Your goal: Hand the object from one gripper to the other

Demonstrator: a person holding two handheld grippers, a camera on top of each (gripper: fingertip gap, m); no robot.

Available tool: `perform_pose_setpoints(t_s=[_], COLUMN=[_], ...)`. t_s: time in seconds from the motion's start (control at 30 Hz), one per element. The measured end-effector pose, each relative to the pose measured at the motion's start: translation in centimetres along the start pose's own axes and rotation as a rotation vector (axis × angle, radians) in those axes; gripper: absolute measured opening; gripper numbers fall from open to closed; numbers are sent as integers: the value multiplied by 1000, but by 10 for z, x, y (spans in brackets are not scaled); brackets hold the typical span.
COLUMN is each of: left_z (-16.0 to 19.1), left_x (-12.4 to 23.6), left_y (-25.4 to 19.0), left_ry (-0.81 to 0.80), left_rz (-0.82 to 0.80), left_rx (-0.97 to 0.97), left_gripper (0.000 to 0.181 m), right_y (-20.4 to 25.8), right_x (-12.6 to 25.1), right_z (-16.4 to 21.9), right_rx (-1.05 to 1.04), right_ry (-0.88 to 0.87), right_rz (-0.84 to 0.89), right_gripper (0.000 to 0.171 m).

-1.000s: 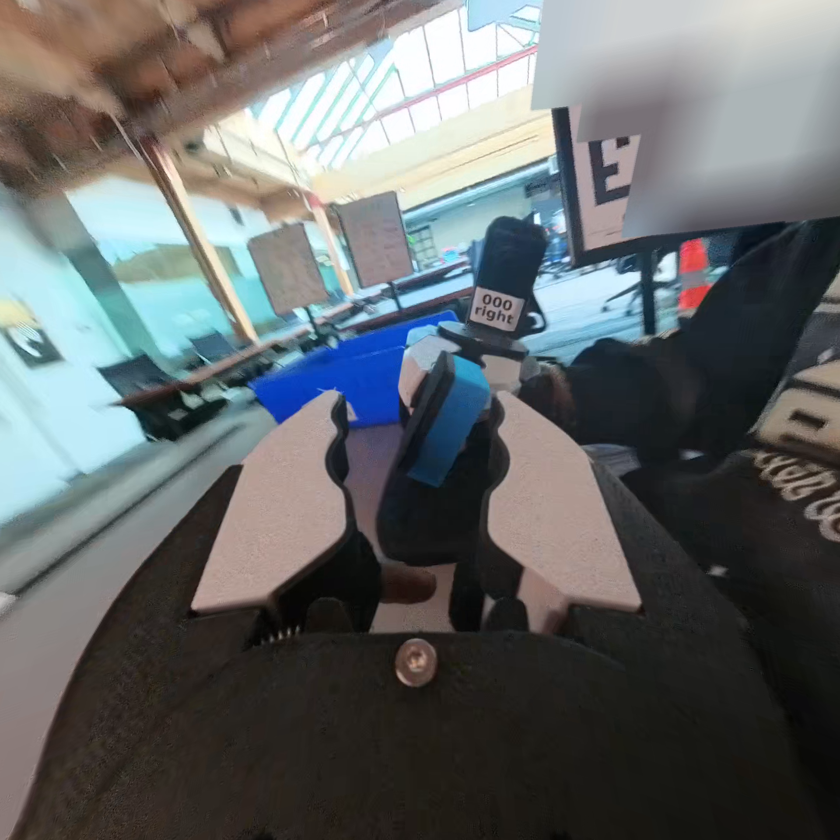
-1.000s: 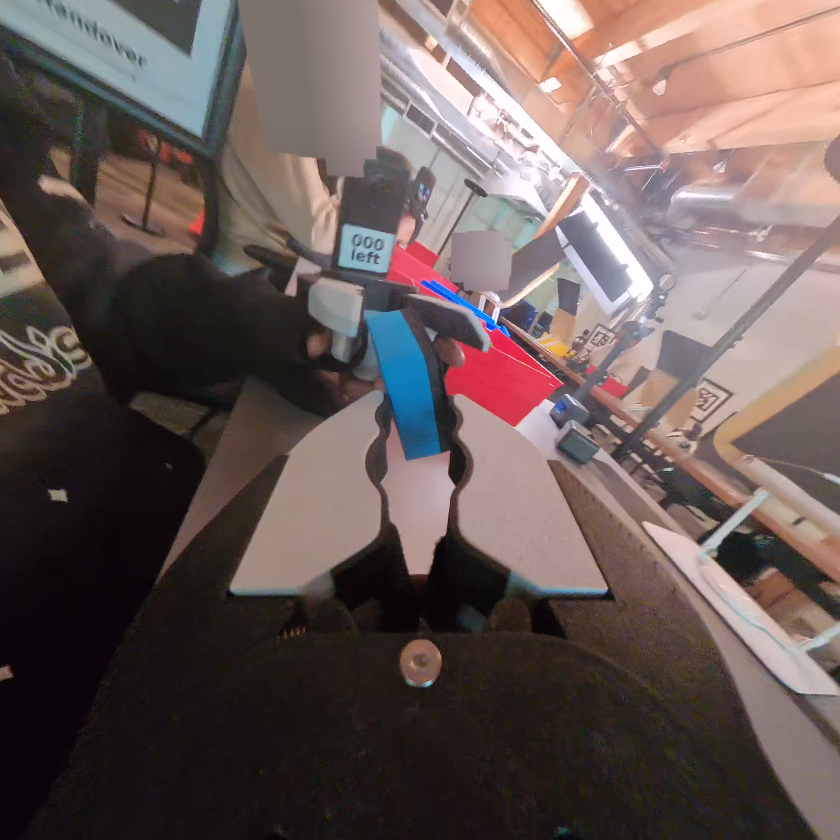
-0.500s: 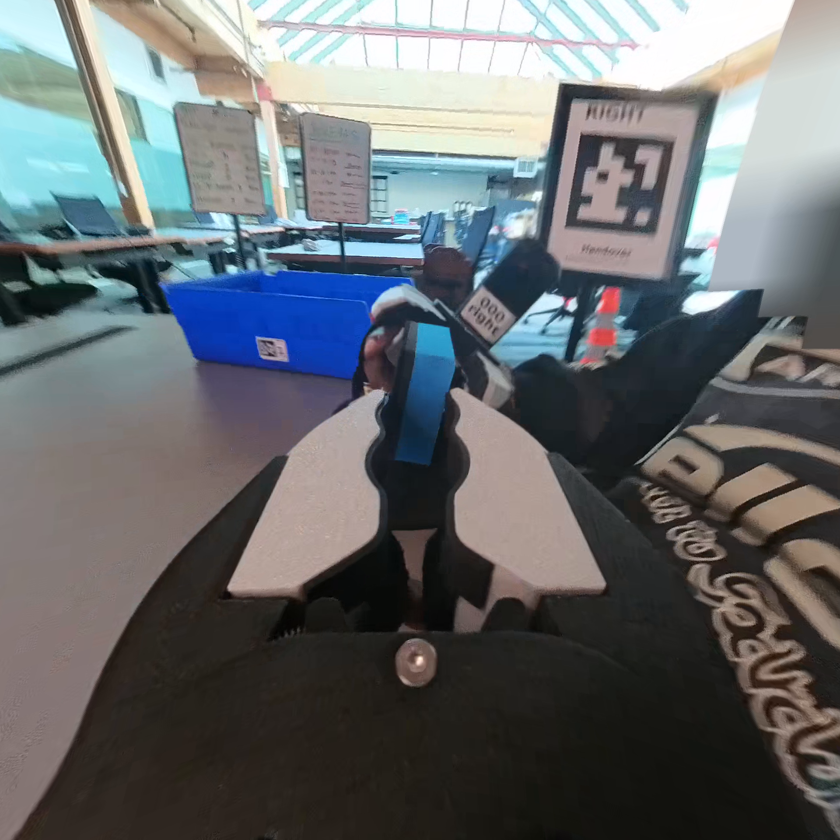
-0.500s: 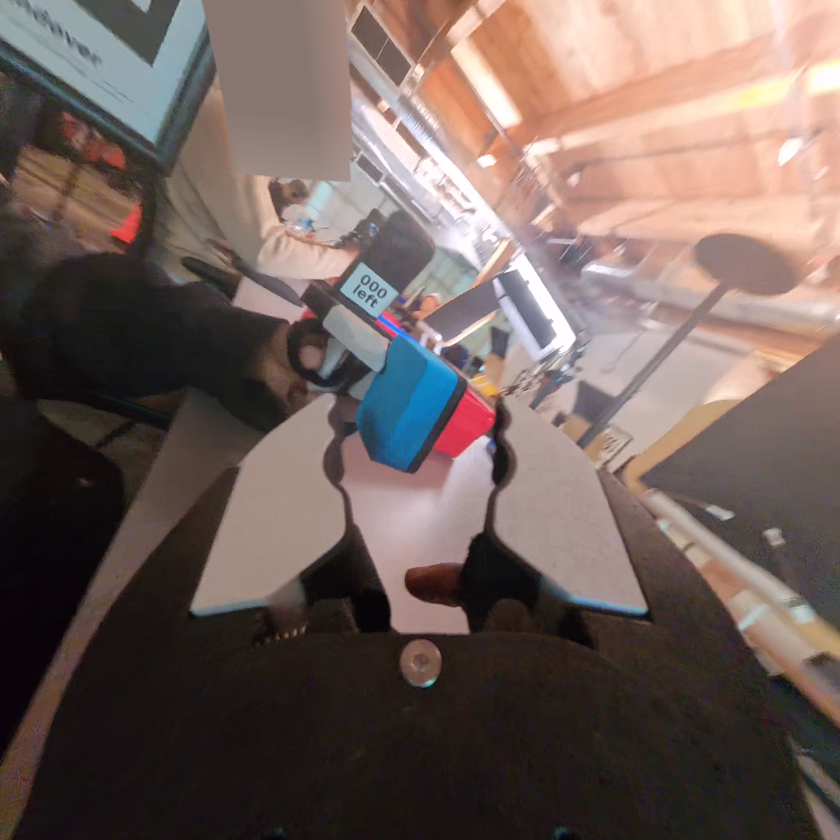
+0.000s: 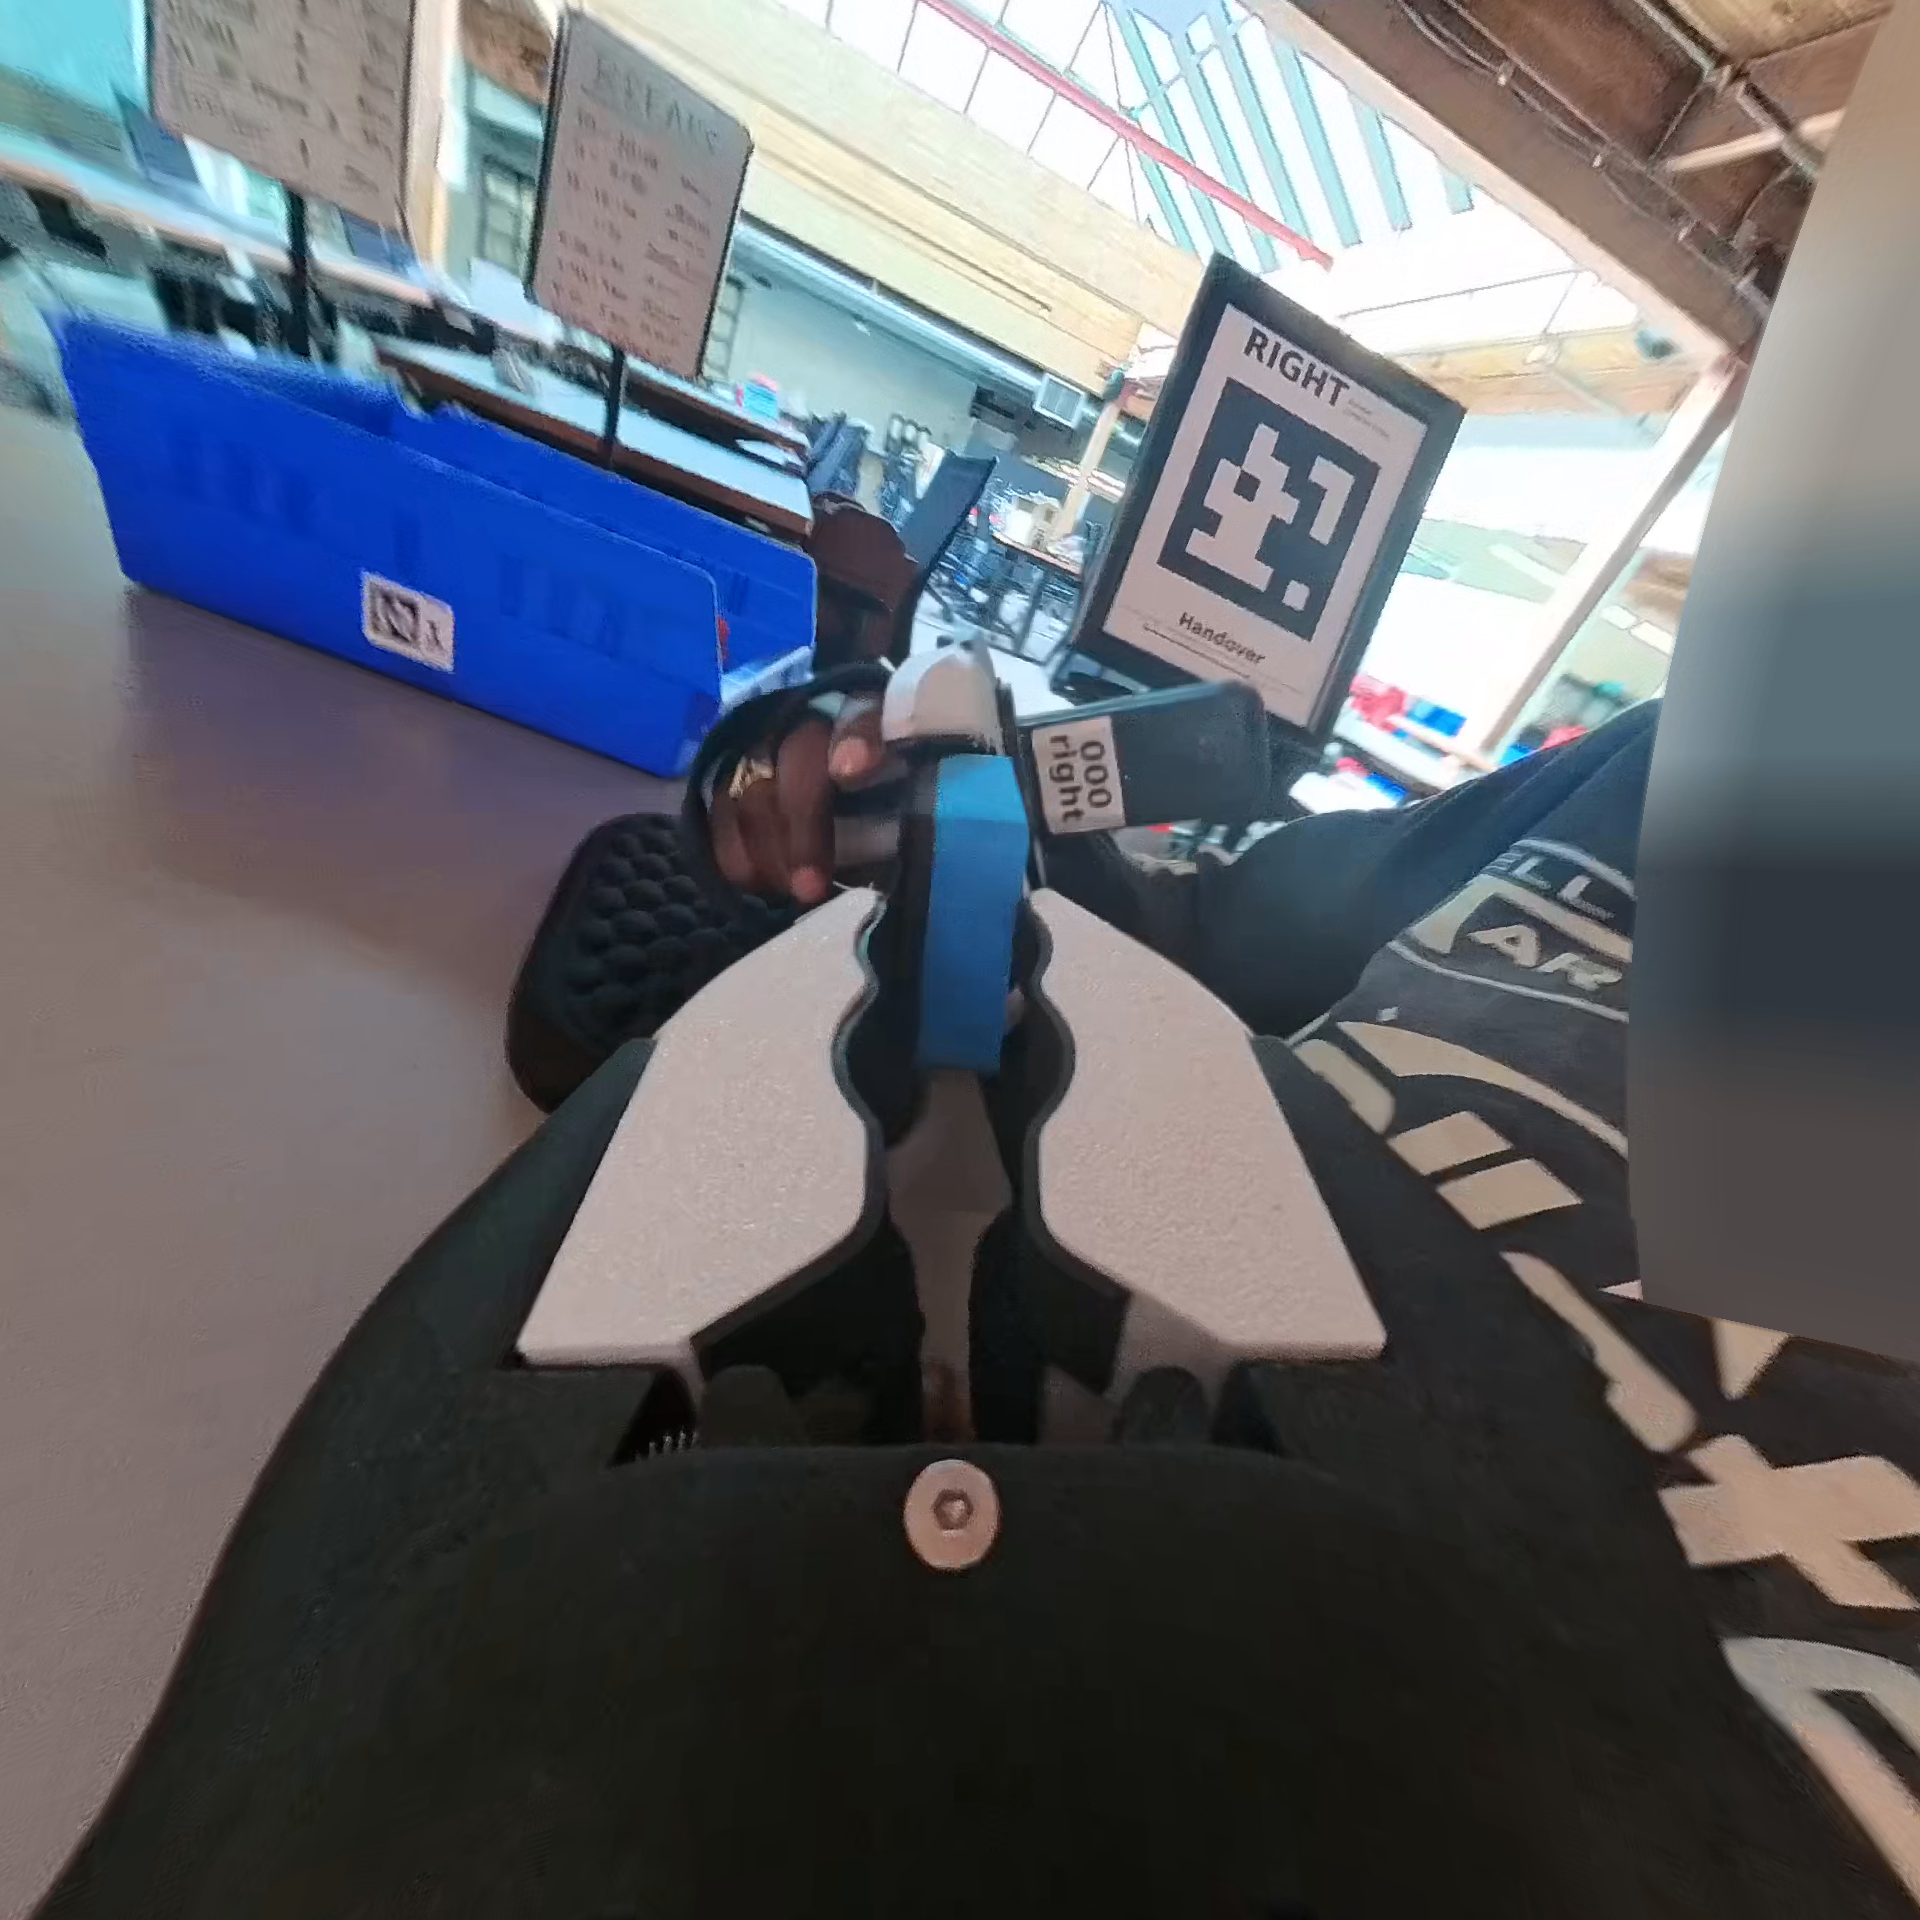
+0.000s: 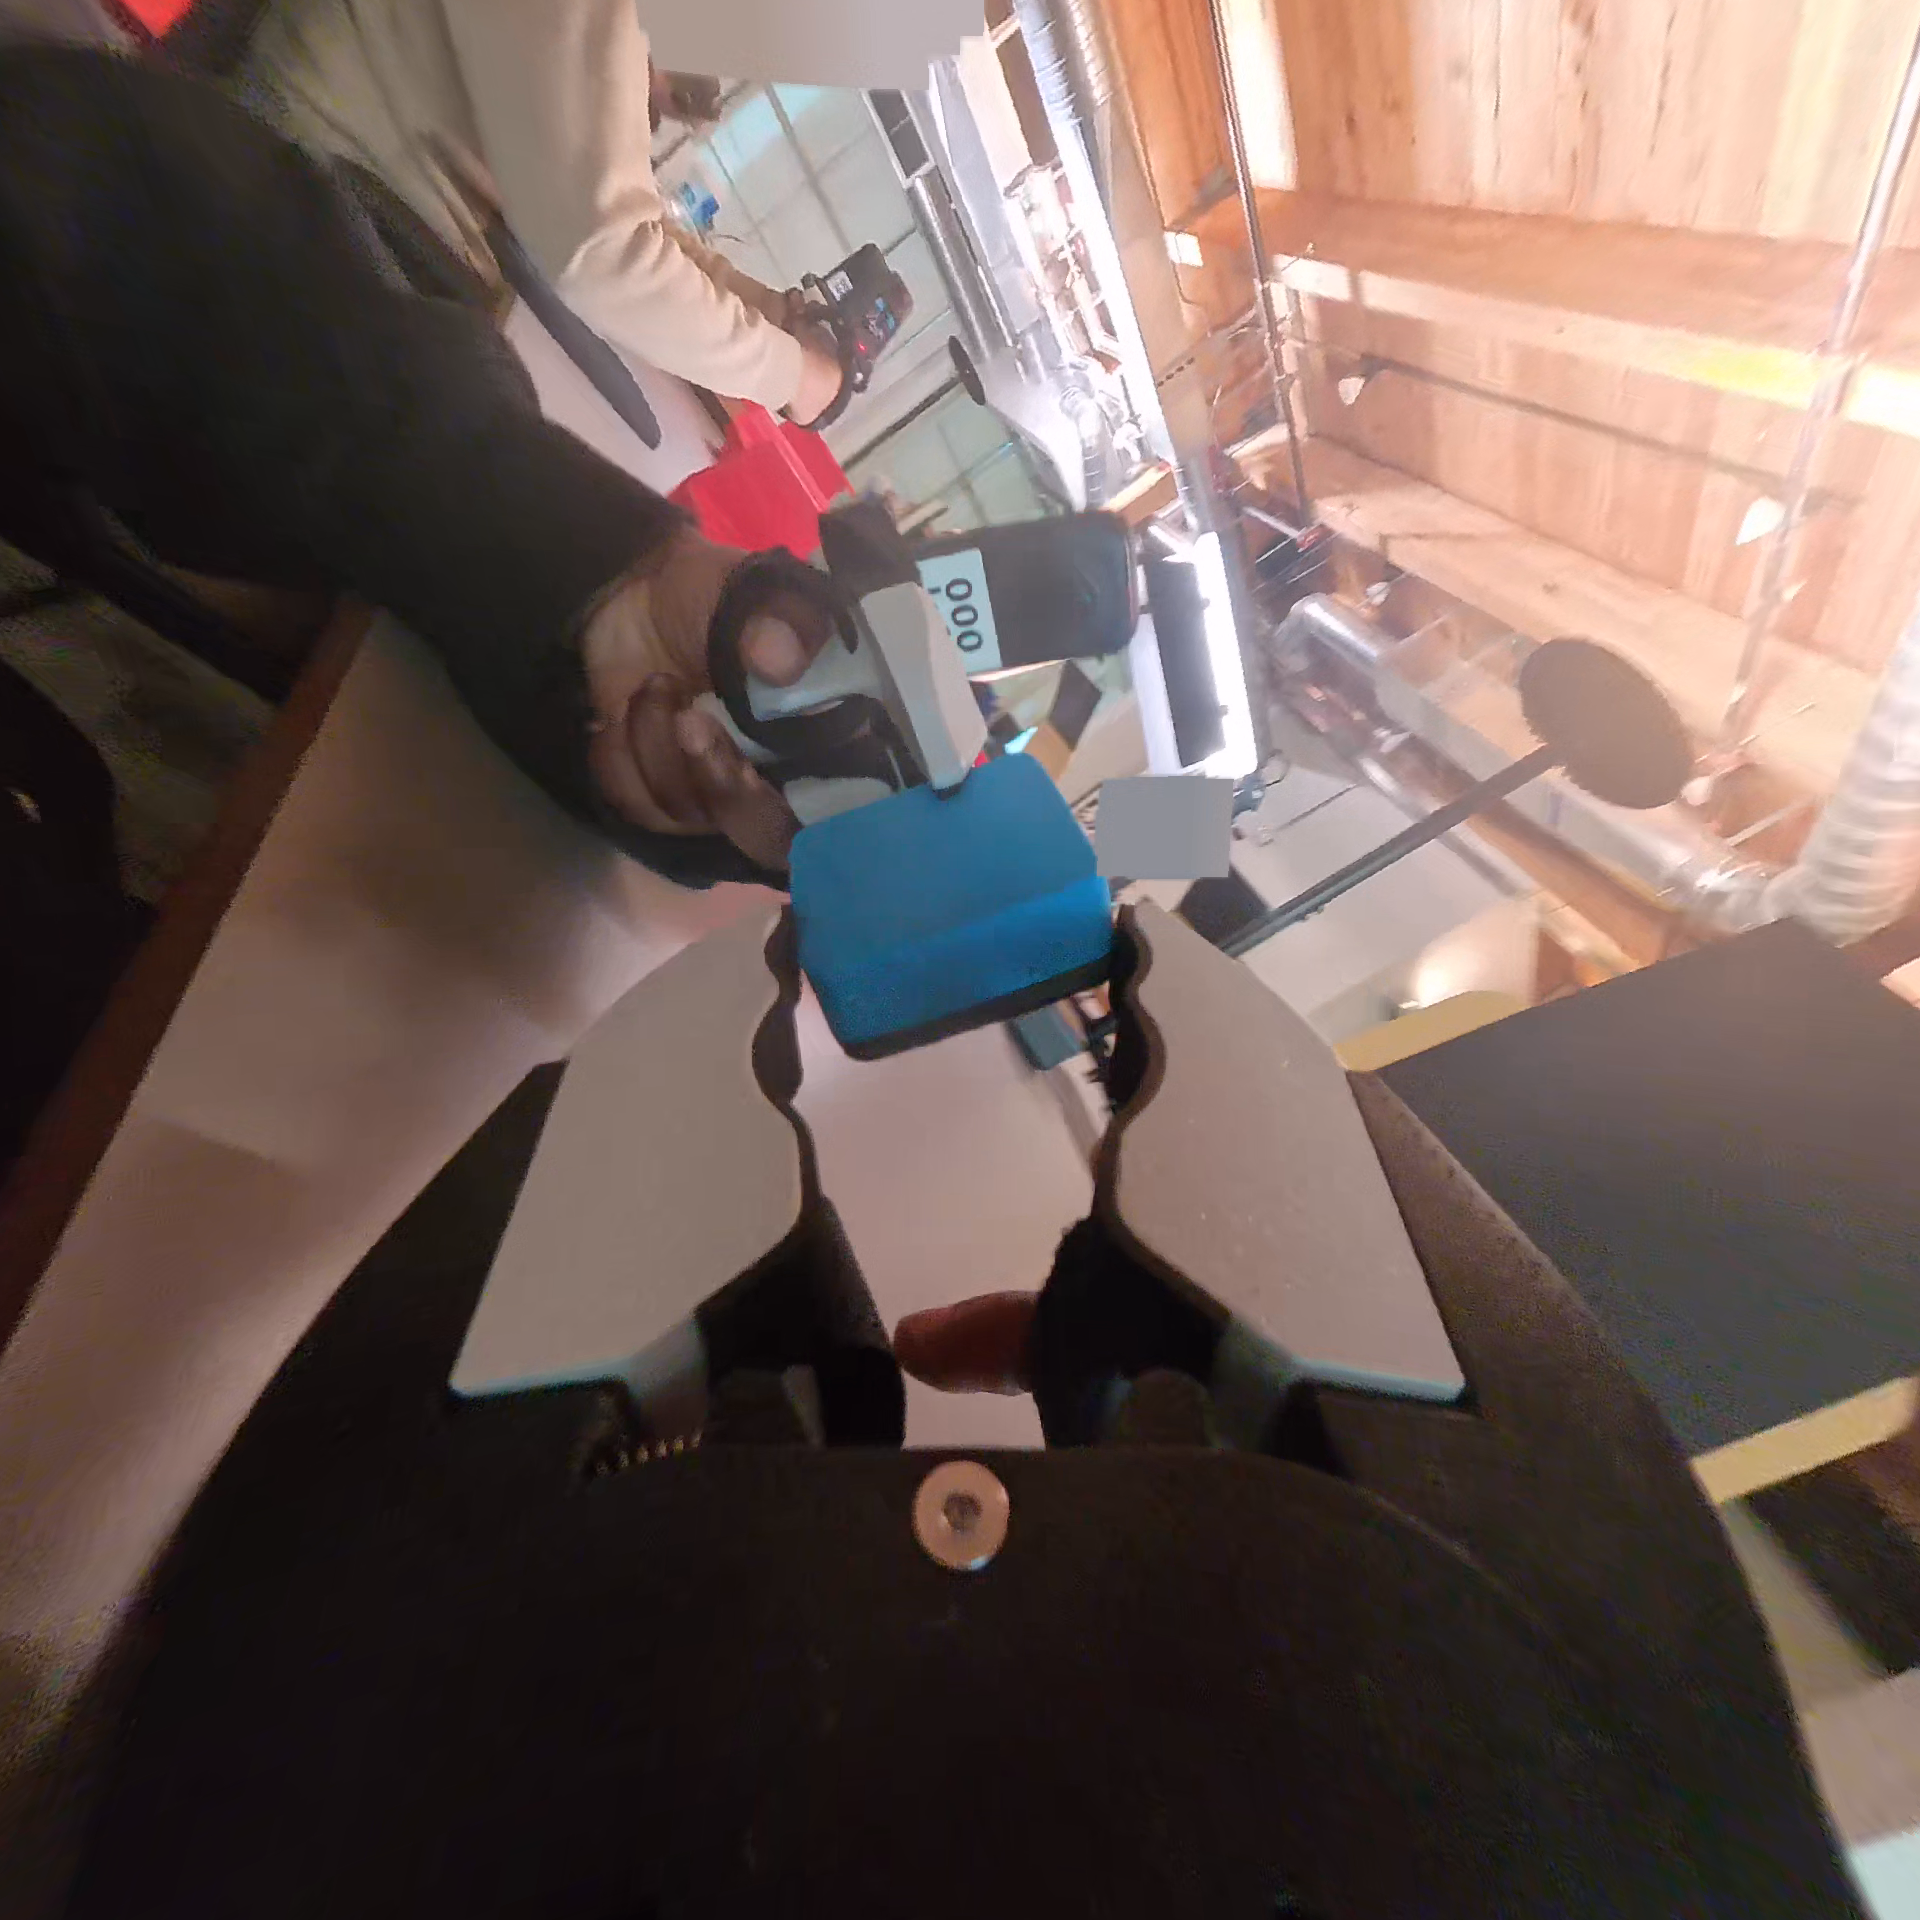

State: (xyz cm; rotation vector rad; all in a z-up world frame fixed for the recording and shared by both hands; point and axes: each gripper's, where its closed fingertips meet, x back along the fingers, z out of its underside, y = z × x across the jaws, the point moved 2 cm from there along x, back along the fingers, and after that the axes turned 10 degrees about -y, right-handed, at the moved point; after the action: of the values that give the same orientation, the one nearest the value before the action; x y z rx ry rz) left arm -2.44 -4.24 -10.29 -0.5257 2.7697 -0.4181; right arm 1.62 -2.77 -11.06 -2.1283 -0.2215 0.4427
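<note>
The object is a blue foam block with a black backing (image 5: 966, 935). My left gripper (image 5: 956, 920) is shut on it and holds it edge-on above the table. In the right wrist view the block (image 6: 935, 883) shows its broad blue face between the tips of my right gripper (image 6: 956, 935), which is open; I cannot tell whether its fingertips touch the block. The left gripper (image 6: 914, 675) grips the block's far end there. In the left wrist view the right gripper (image 5: 966, 696) sits just beyond the block, held in a hand.
A blue bin (image 5: 416, 561) stands at the back of the grey table (image 5: 208, 935). A black textured pad (image 5: 634, 935) lies under the hand. A marker sign (image 5: 1268, 509) stands behind. A red bin (image 6: 758, 478) and a person in a cream top (image 6: 665, 260) are farther off. Less than 4 cm separates the two grippers' tips.
One second ago my right gripper was shut on the block and my left was open. The left closed on it, the right opened, and the right has since rolled about the block.
</note>
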Motion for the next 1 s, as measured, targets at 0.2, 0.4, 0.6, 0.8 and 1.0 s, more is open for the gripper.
perform_pose_setpoints(t_s=[0.2, 0.4, 0.6, 0.8, 1.0], left_z=[-6, -2, 10, 8, -1], left_x=[-8, -13, -17, -13, 0], left_y=[-14, -8, -5, -2, 2], left_ry=[-81, -37, 33, 73, 22], left_rz=[-59, -117, -113, -133, -90], left_rx=[-716, -877, -928, -837, -319], left_gripper=[65, 69, 62, 54, 54], right_y=[-15, -15, -11, -9, -22], right_x=[8, 10, 10, 8, 12], right_z=[-1, -3, -4, -3, -12], right_rx=[-502, -636, -642, -618, -228], right_ry=[-82, -107, -100, -85, -150], right_rz=[-32, -85, -114, -109, 99], right_gripper=[57, 57, 57, 57, 67])
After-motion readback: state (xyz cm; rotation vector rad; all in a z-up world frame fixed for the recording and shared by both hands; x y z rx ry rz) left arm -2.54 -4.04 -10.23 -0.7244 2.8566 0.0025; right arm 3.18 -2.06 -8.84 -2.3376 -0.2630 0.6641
